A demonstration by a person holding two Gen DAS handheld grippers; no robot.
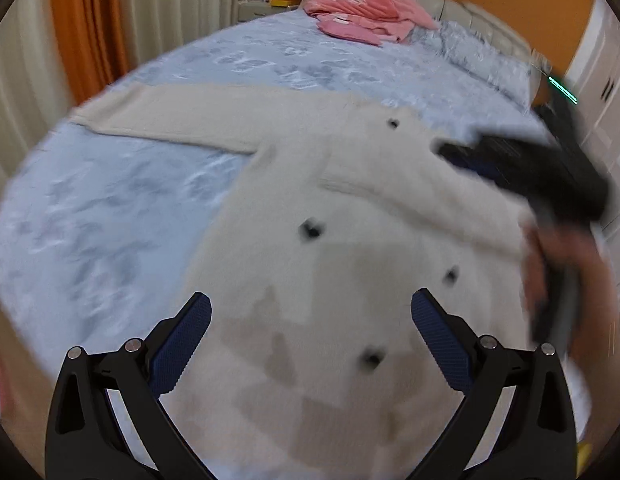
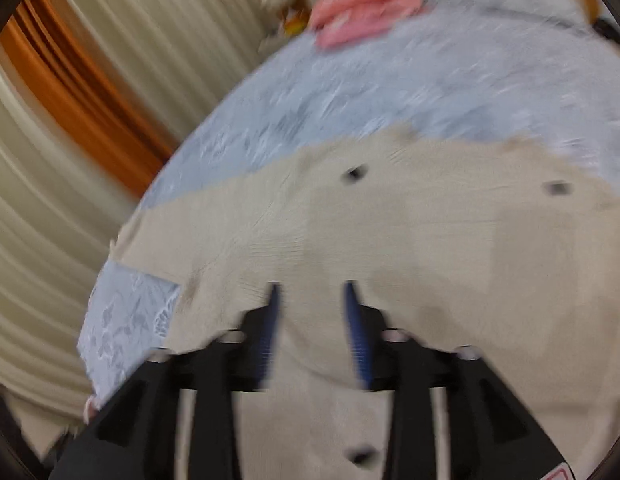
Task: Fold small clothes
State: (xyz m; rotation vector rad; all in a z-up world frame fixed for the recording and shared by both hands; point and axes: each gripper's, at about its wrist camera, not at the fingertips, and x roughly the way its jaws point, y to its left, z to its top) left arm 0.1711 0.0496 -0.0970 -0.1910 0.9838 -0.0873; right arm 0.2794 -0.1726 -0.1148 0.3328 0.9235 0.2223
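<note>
At right, right tool [image 1: 510, 160] blurs over cardigan [image 1: 350, 260].

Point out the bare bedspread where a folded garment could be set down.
Free: the blue bedspread below the cream cardigan's outstretched sleeve, and the strip between cardigan and pink clothes. Crowded: the right side, where the right claw hovers.

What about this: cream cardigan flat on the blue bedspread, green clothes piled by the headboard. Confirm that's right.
Not quite. The cream cardigan does lie flat on the blue bedspread, but the clothes piled by the headboard are pink, not green, as the left wrist view shows.
</note>
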